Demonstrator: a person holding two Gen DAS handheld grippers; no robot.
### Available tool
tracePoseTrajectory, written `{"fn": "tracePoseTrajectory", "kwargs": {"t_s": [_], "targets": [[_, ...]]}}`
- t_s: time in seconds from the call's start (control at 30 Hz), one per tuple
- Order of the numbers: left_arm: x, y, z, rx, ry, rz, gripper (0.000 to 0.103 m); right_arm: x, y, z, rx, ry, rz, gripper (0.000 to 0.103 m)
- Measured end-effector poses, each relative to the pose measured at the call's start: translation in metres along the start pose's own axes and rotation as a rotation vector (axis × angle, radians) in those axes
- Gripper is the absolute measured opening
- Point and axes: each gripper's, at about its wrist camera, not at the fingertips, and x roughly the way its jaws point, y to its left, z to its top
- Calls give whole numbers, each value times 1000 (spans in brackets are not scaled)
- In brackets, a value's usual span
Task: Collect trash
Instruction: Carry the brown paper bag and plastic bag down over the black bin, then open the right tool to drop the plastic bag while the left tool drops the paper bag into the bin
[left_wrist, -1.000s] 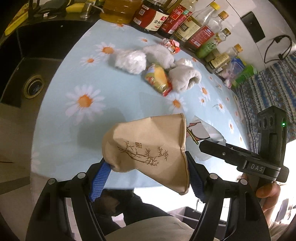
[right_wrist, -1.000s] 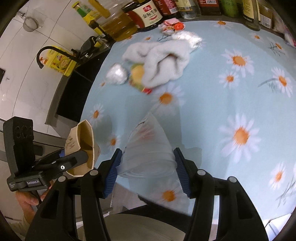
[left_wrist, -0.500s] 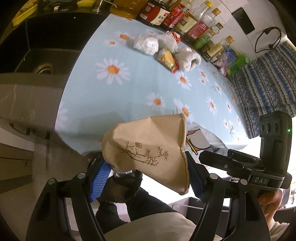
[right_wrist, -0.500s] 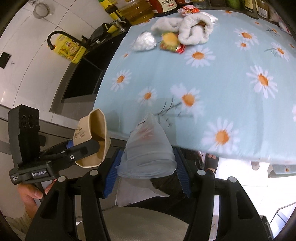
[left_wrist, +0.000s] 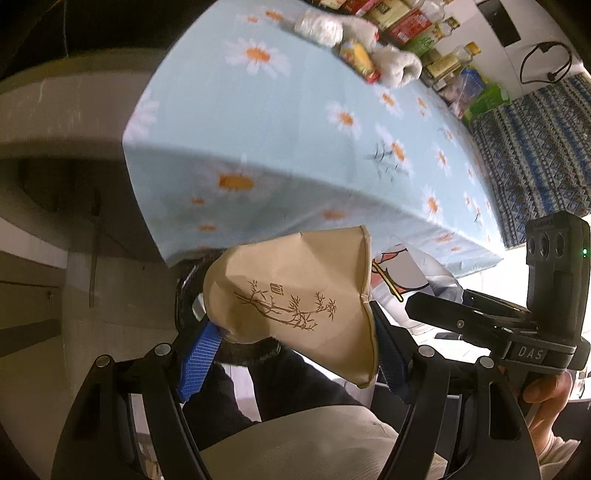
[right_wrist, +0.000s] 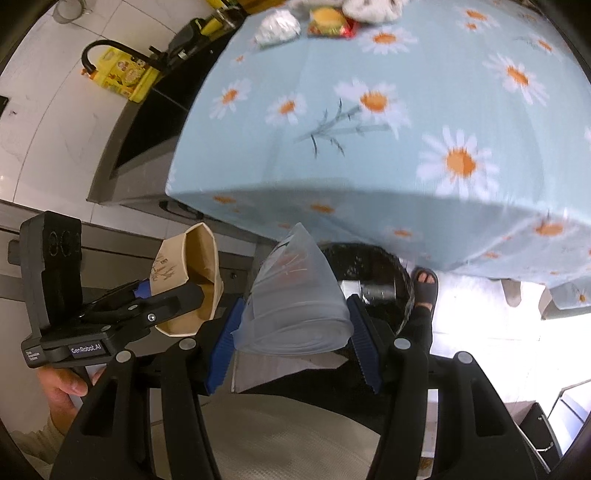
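Left gripper clamped on crushed brown paper cup, blue pads pressing both sides, cup lying sideways with mouth to the right, bamboo print facing camera. Right gripper clamped on squashed clear plastic cup, rim toward camera, base pointing away. Both held off the near edge of table, below the daisy-print tablecloth, side by side, paper cup on the left of plastic cup in right-wrist view. Black-lined trash bin directly behind plastic cup, under the table edge, something metallic inside, can't tell what. Sandalled foot just right of bin. Remaining trash on far side of table: crumpled white wad, yellow-red snack wrapper, white towel just beside it. Row of bottles behind those. Person's hand gripping right handle at right edge of left-wrist view.
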Motion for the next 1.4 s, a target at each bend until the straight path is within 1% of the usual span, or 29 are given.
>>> {"fn": "tracePoseTrajectory", "kwargs": {"t_s": [0.17,0.3,0.57,0.7,0.77,0.8,0.83,0.9,0.93,0.97,1.17,1.4], "targets": [[14,6,-8,-10,42,14,74,19,-8,-10,27,51,3,57],[21,10,-10,-19,59,20,74,33,-14,-21,49,84,8,57],[31,10,-4,-18,85,25,74,47,-20,-34,79,118,27,58],[30,8,1,-15,85,20,74,49,-22,-38,91,130,32,58],[31,9,3,-25,90,19,76,51,-23,-38,96,136,33,63],[32,9,4,-38,97,15,76,50,-24,-38,106,132,39,71],[33,10,5,-47,104,8,76,49,-24,-38,115,126,43,73],[34,12,7,-57,108,1,78,47,-26,-37,124,118,43,74],[34,13,8,-60,104,7,82,46,-28,-36,128,113,40,74],[34,13,8,-64,103,10,84,44,-29,-36,133,108,36,74],[34,14,11,-65,110,15,84,36,-33,-31,153,83,21,74],[28,16,13,-65,99,9,84,31,-29,-27,150,69,15,74]]}}
